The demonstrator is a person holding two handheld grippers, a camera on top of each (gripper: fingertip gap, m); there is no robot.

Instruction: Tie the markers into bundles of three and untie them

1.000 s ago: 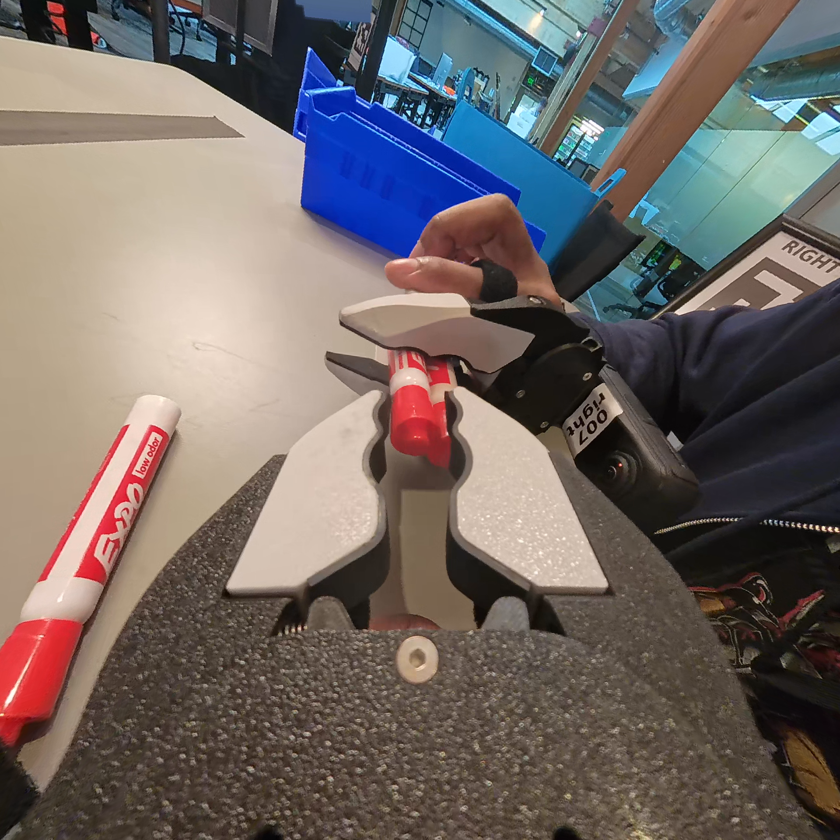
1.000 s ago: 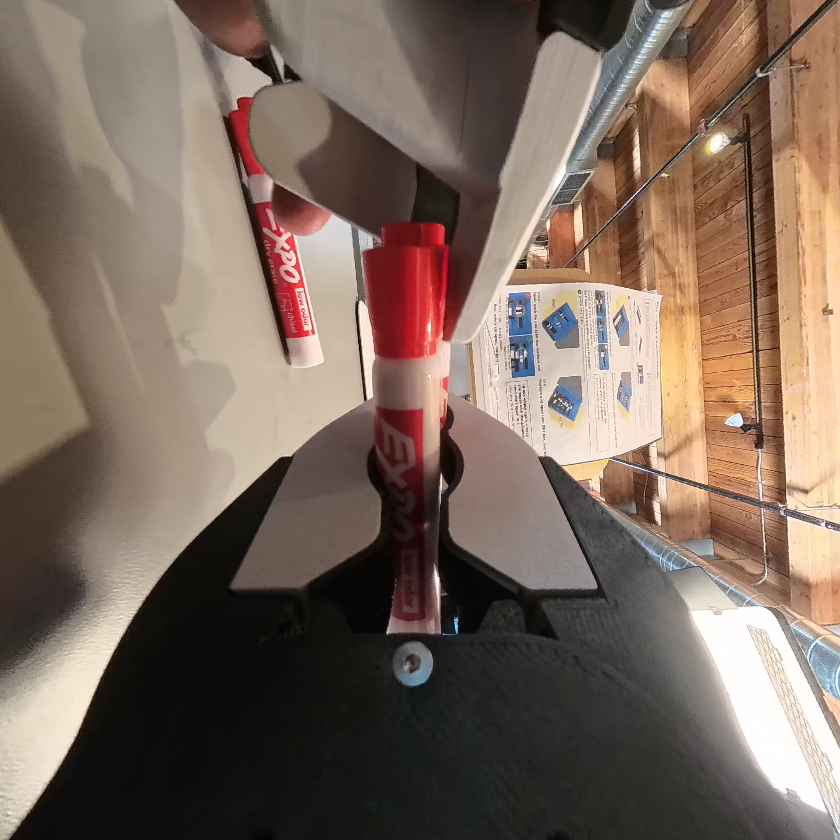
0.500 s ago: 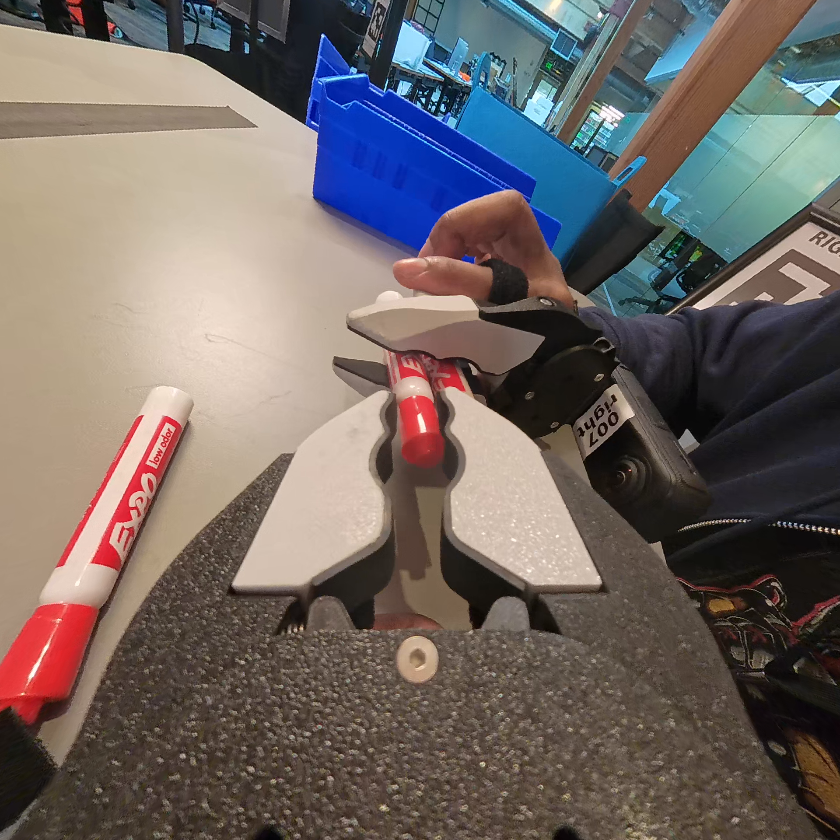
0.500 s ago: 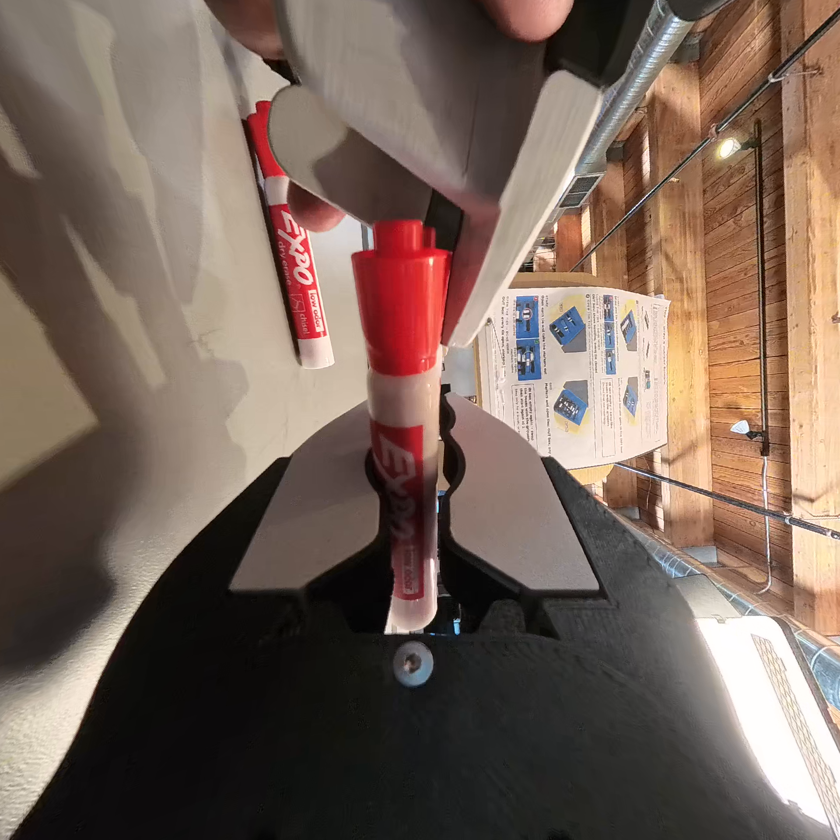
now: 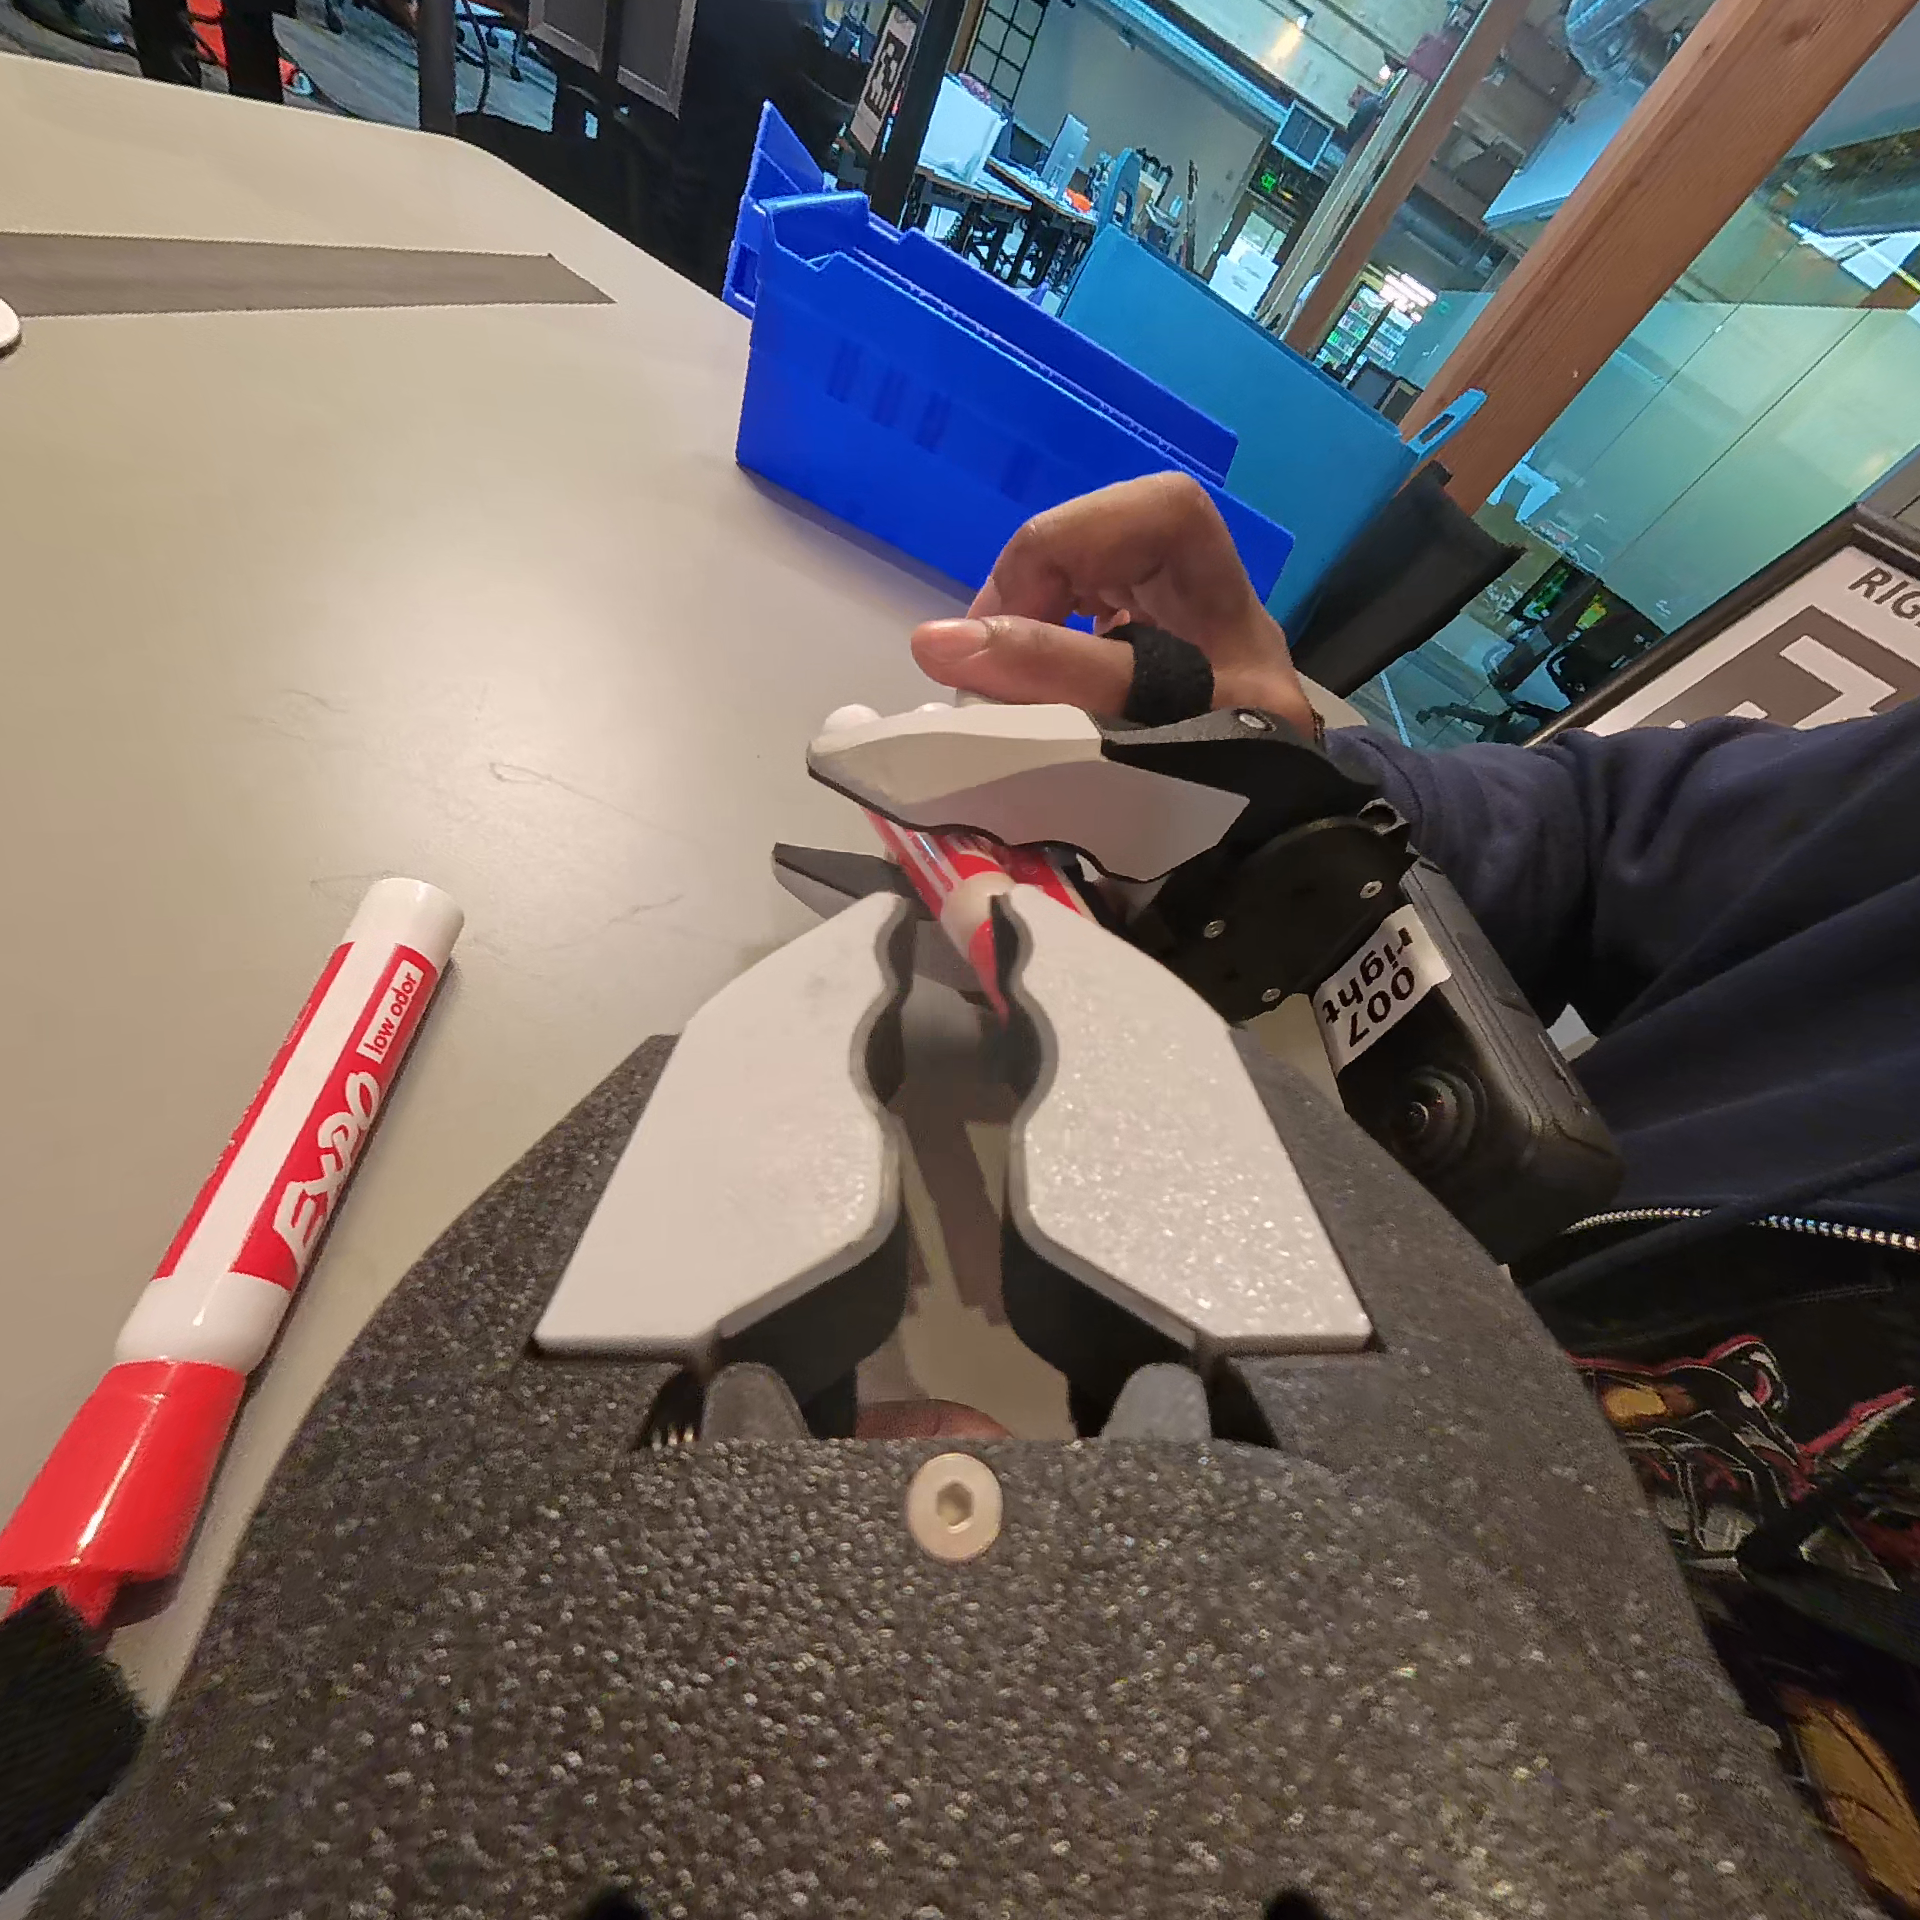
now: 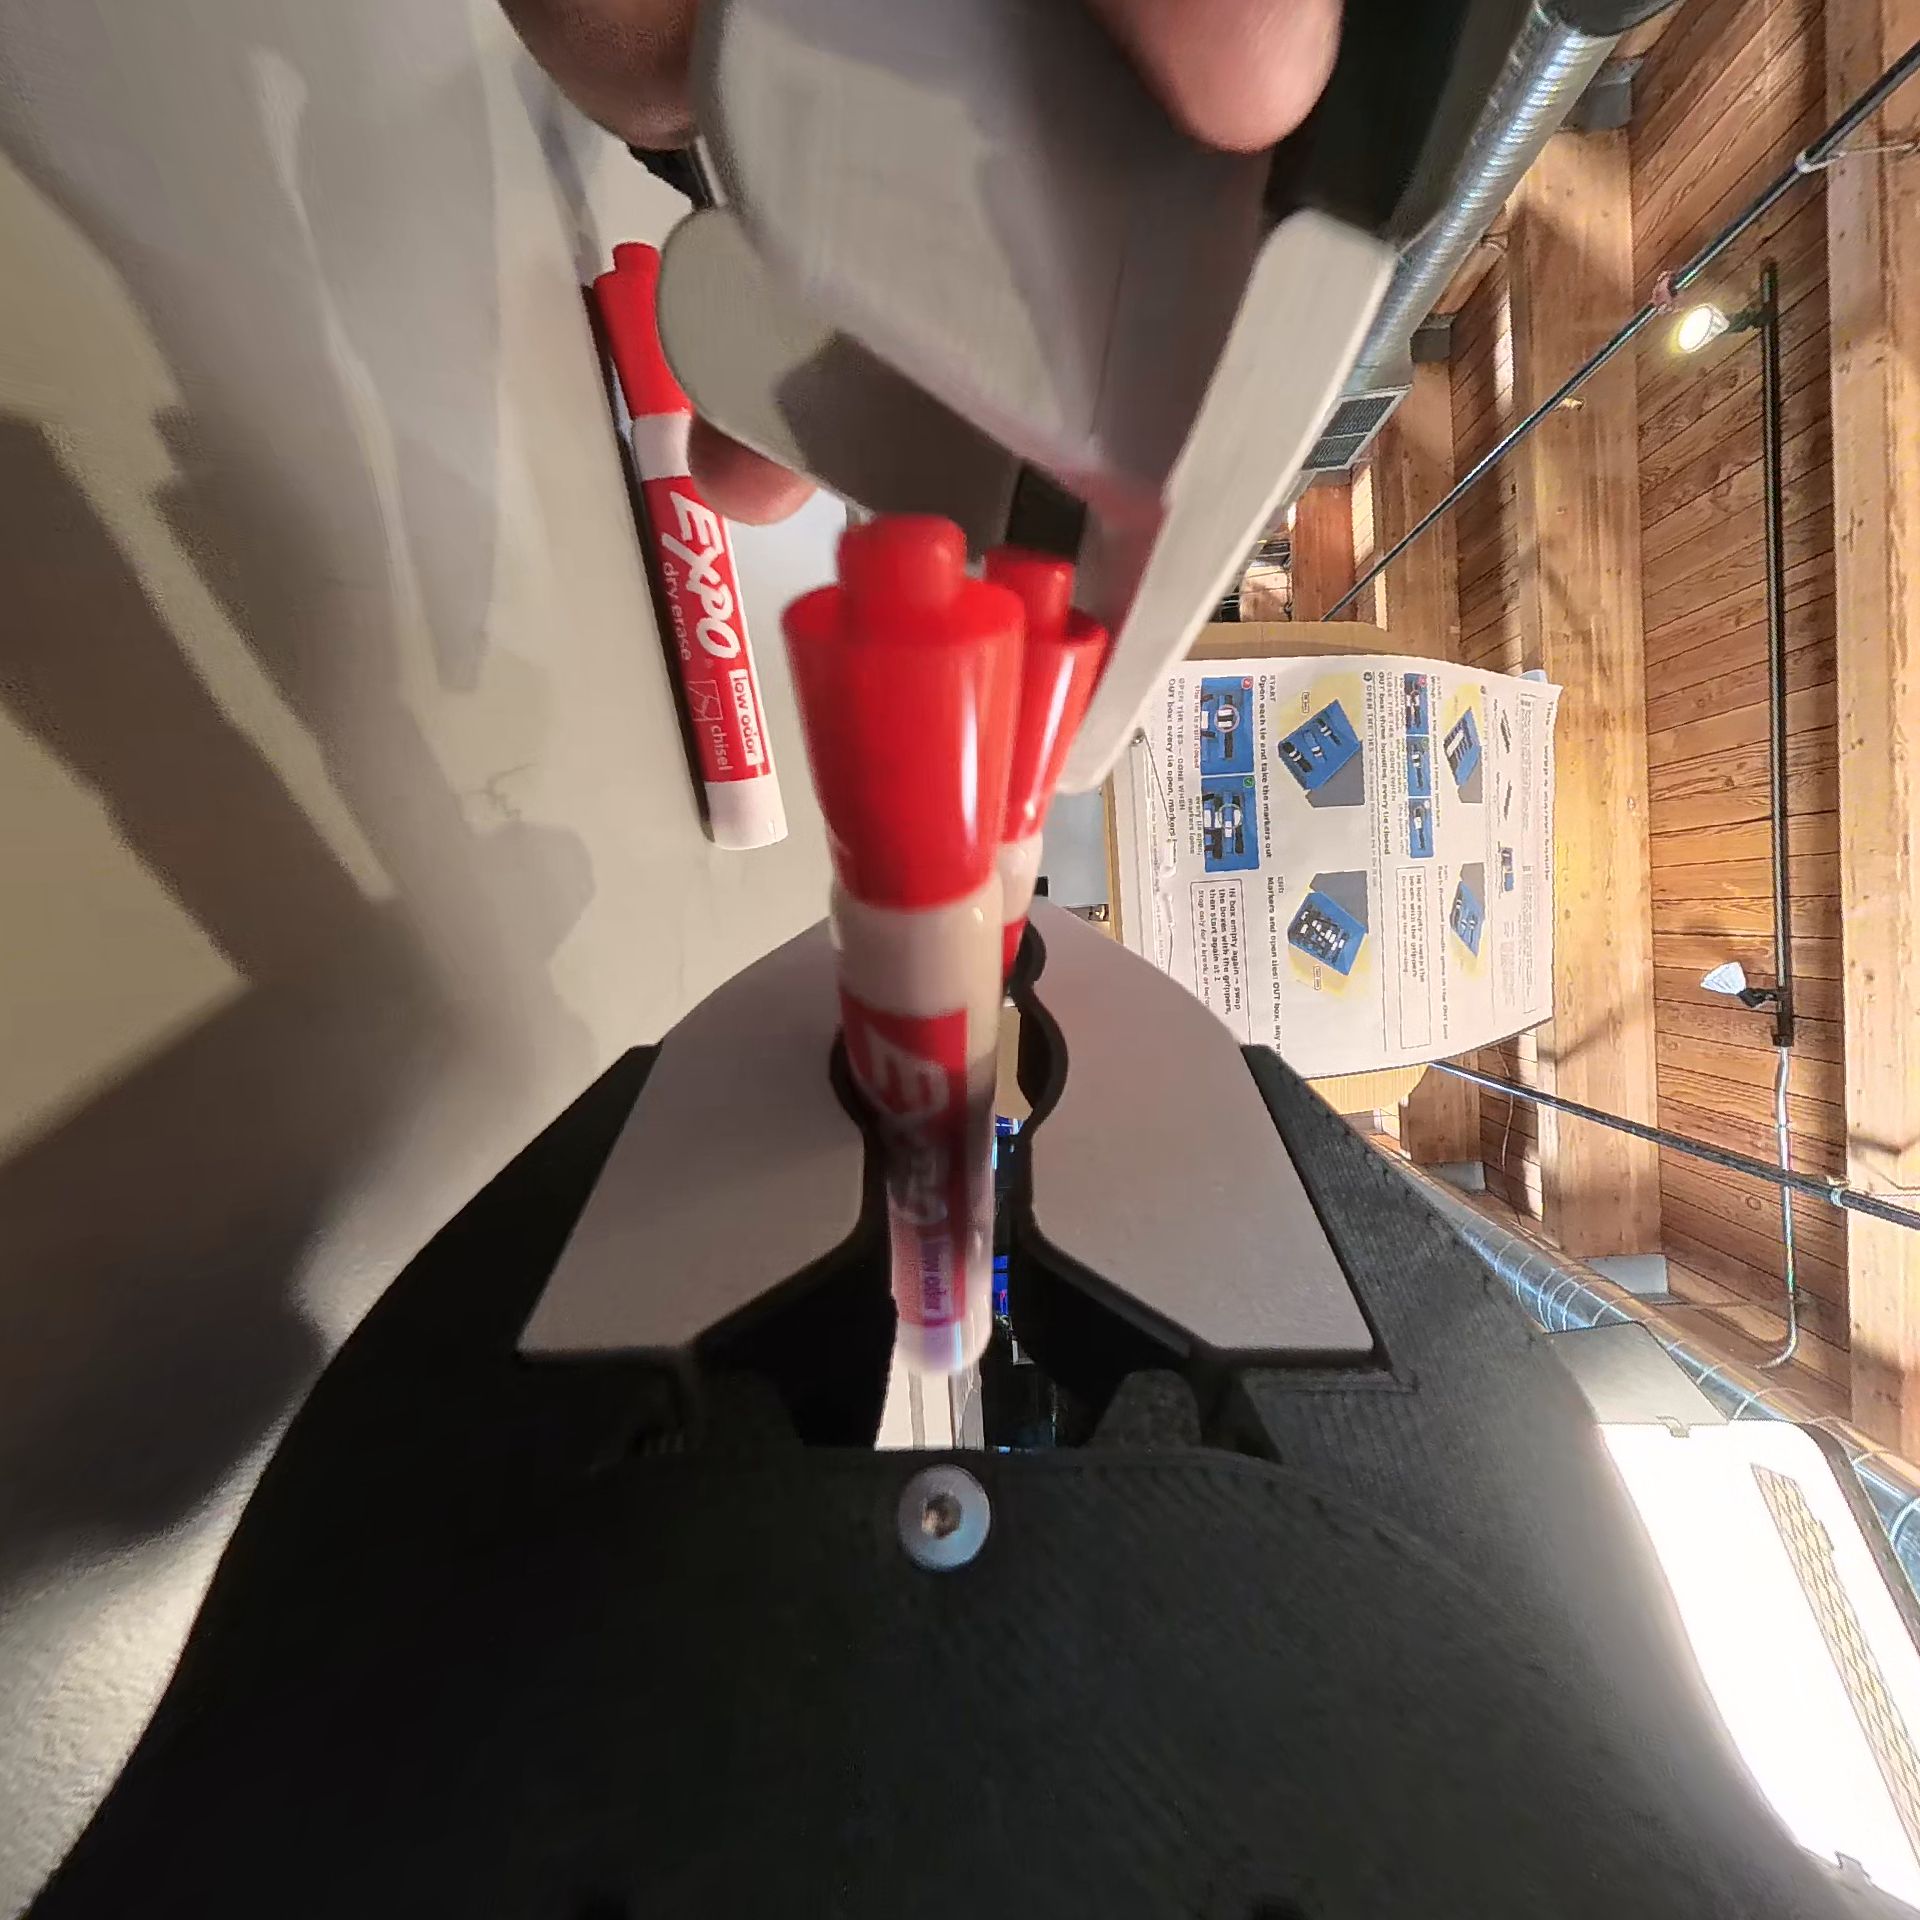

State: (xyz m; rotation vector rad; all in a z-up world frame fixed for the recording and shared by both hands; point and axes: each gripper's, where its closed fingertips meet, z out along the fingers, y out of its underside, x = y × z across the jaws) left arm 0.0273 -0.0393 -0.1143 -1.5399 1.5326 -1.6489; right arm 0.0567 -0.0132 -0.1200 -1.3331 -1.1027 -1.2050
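My right gripper (image 6: 935, 935), turned on its side, is shut on two red-capped white markers (image 6: 904, 748) that lie side by side and point at my left gripper; the second cap (image 6: 1039, 675) shows behind the first. In the left wrist view the right gripper (image 5: 821, 810) holds them (image 5: 935, 862) just above the table. My left gripper (image 5: 956, 920) stands narrowly open around the cap ends. A red sliver shows along its right finger (image 5: 1091, 1039), and a gap shows at its left finger (image 5: 790, 1039). Its grey fingers (image 6: 987, 312) fill the top of the right wrist view. A third marker (image 5: 281, 1174) lies loose on the table (image 5: 416, 571); it also shows in the right wrist view (image 6: 691, 582).
A blue bin (image 5: 935, 416) stands on the table beyond the grippers. A person's hand (image 5: 1091, 603) rests on the right gripper. A black fuzzy piece (image 5: 42, 1704) lies by the loose marker's cap. A printed sheet (image 6: 1351, 862) stands behind. Only a small space, under 4 cm, lies between the two pairs of fingers.
My left jaws have narrowed. The cap that lay plainly between them now shows only as a sliver by the right finger. In the right wrist view a second cap has come into sight.
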